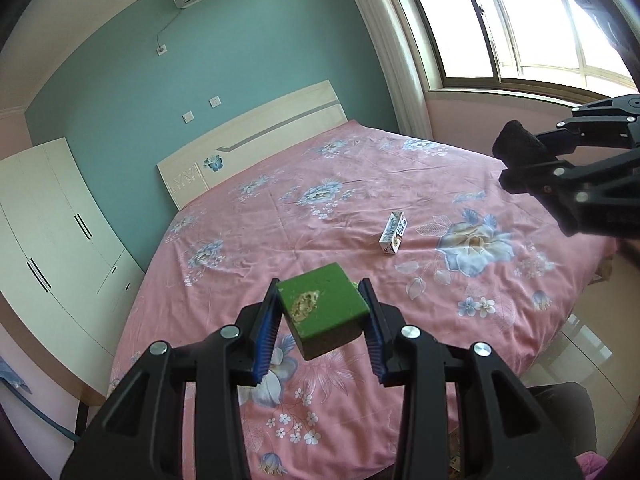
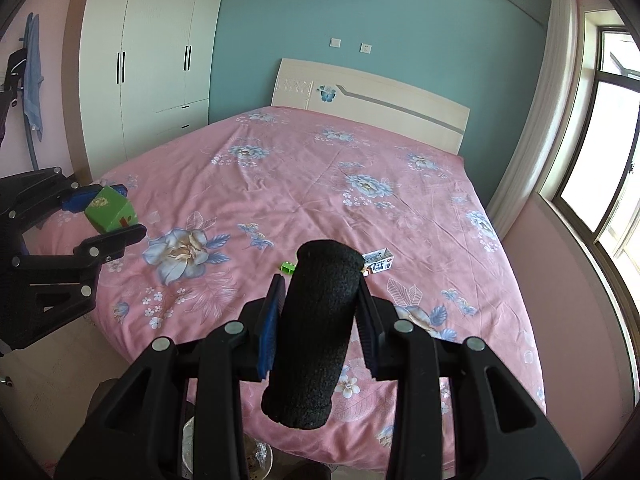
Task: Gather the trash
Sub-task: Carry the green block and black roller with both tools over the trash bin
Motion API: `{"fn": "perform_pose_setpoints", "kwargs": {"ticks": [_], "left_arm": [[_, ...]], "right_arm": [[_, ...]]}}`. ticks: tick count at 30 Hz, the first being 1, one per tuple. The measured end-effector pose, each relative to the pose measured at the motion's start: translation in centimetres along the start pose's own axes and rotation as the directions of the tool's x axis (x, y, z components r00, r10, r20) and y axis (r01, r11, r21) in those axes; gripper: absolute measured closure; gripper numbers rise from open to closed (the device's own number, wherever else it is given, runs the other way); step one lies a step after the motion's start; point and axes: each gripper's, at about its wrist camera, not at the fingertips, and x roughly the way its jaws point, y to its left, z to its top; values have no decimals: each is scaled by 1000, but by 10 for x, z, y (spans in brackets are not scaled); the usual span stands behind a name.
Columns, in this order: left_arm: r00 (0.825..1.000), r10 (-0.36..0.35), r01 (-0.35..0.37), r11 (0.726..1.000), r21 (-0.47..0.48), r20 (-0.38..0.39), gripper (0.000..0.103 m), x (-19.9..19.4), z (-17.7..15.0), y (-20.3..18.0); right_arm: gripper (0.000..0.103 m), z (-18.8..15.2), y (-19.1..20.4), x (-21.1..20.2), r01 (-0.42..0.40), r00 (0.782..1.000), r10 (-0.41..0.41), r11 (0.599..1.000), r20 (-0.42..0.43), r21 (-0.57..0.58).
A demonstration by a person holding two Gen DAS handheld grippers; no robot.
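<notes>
Trash fills both grippers above the bed [image 2: 304, 168], which wears a pink sheet printed with blue flowers. The left gripper [image 1: 323, 312] is pinching a green box [image 1: 323, 307] between its blue pads, held clear of the sheet; the box's torn top face (a scuffed pale patch at its middle) is tilted toward the camera, and its long axis runs roughly forward along the fingers, toward the headboard [image 1: 256, 140]. The right gripper [image 2: 320, 320] is clamped on a black foam cylinder [image 2: 316, 328], whose long axis also runs forward between the fingers, the far rounded end raised and pointing at the bed, the near end hanging past the mattress edge. Lying flat on the sheet near the middle is a small white carton [image 1: 393, 233], its long axis pointing up the bed, toward the window [image 1: 520, 20] side. Just left of the cylinder's far end, in the right wrist view, a small green scrap [image 2: 289, 267] lies on the sheet.
</notes>
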Motion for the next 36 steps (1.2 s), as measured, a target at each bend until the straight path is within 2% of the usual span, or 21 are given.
{"fn": "perform_pose_setpoints", "kwargs": {"ticks": [7, 14, 25, 30, 36], "left_arm": [[1000, 4, -4, 1000, 12, 29, 62, -32, -11, -5], [999, 18, -20, 999, 50, 32, 62, -43, -32, -14], [993, -23, 29, 998, 53, -120, 62, -4, -95, -22], [979, -61, 71, 996, 48, -193, 62, 18, -128, -32], [956, -127, 141, 989, 35, -265, 62, 41, -165, -50]], "right_arm": [[68, -22, 11, -45, 53, 998, -50, 997, 47, -50], [68, -46, 17, -58, 45, 998, -42, 997, 46, -62], [68, -97, 38, -37, 13, 1000, -16, 995, -22, -102], [68, -123, 53, -14, -33, 997, 24, 993, -78, -112], [68, -157, 74, 17, -102, 984, 83, 988, -157, -112]]}}
